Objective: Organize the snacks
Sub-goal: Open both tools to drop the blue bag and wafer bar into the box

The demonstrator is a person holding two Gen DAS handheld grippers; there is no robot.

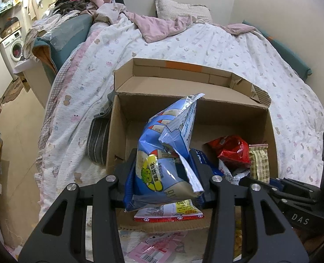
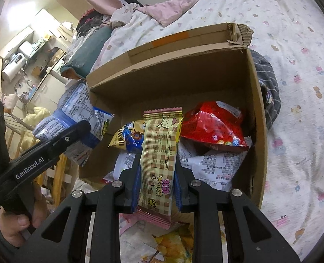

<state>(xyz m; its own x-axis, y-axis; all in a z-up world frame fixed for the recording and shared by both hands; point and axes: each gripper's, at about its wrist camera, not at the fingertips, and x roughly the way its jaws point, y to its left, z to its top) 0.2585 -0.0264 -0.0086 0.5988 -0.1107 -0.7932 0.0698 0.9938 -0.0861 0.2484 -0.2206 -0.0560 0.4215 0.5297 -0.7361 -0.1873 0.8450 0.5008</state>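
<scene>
An open cardboard box lies on the bed, also in the right wrist view. My left gripper is shut on a blue snack bag and holds it upright over the box's near left side; the bag also shows in the right wrist view. My right gripper is shut on a beige checked snack bar packet, held upright over the box's near edge; it shows in the left wrist view. Inside lie a red bag and other packets.
Loose wrappers lie on the bedding in front of the box. A striped dark garment sits against the box's left side. The patterned quilt surrounds the box. A washing machine stands far left.
</scene>
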